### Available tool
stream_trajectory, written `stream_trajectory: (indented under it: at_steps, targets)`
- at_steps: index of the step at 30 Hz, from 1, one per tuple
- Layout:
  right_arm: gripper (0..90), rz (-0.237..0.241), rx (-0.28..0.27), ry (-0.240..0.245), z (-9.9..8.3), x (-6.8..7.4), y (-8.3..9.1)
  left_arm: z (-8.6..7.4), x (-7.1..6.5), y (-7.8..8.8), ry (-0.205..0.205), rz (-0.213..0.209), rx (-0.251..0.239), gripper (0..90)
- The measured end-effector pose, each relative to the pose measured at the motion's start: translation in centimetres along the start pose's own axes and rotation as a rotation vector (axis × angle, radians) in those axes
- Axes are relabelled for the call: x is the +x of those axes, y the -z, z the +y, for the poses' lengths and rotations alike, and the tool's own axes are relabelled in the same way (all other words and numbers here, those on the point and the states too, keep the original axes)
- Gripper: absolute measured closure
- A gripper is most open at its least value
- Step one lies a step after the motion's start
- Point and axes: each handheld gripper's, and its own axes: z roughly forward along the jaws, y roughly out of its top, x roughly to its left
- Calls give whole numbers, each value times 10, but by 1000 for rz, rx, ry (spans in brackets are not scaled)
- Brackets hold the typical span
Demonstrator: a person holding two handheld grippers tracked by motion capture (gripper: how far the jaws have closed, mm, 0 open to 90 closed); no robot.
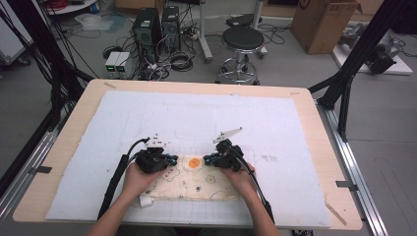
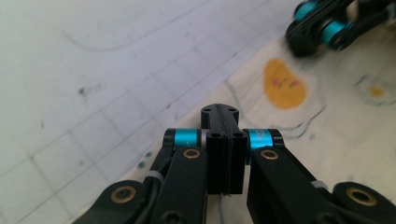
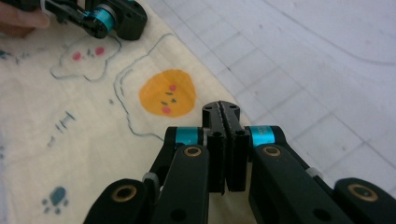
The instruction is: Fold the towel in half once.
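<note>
A cream cloth [image 1: 196, 186] printed with small drawings lies flat on the white mat near the table's front edge. An orange blob print [image 1: 193, 162] sits at its far edge. My left gripper [image 1: 174, 160] and right gripper [image 1: 207, 159] point at each other from either side of that print. In the left gripper view my left gripper [image 2: 219, 111] is shut over the cloth's [image 2: 336, 140] far edge, the orange print [image 2: 282, 84] just beyond. In the right gripper view my right gripper [image 3: 221, 109] is shut beside the print [image 3: 168, 92]. No cloth shows between either pair of pads.
The white gridded mat [image 1: 196, 113] covers most of the wooden table [image 1: 74, 128]. A white tag [image 1: 146, 200] lies at the cloth's near left corner. Beyond the table stand a stool [image 1: 242, 39], computer towers [image 1: 147, 29] and a cardboard box [image 1: 322, 22].
</note>
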Motion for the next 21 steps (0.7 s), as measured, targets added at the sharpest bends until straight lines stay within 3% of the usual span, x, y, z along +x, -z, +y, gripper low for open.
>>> stream_trajectory:
  at_steps: [4,8,10,17,21]
  targets:
    - [897,-22,2,-11,-5,-4,7,0,2,5,-31,24,25,893]
    - [896,-29,-7,-30,-11,-8,14,-3,8,11,-32,37,29,887]
    - [896,-38,-22,-52,-19,-14,22,-7,15,16,-5,38,16,870]
    - [893,-56,-37,-76,-33,-22,37,-16,25,26,26,53,0,864]
    - [891,-66,-33,-86,-39,-27,46,-25,31,33,51,40,-27,865]
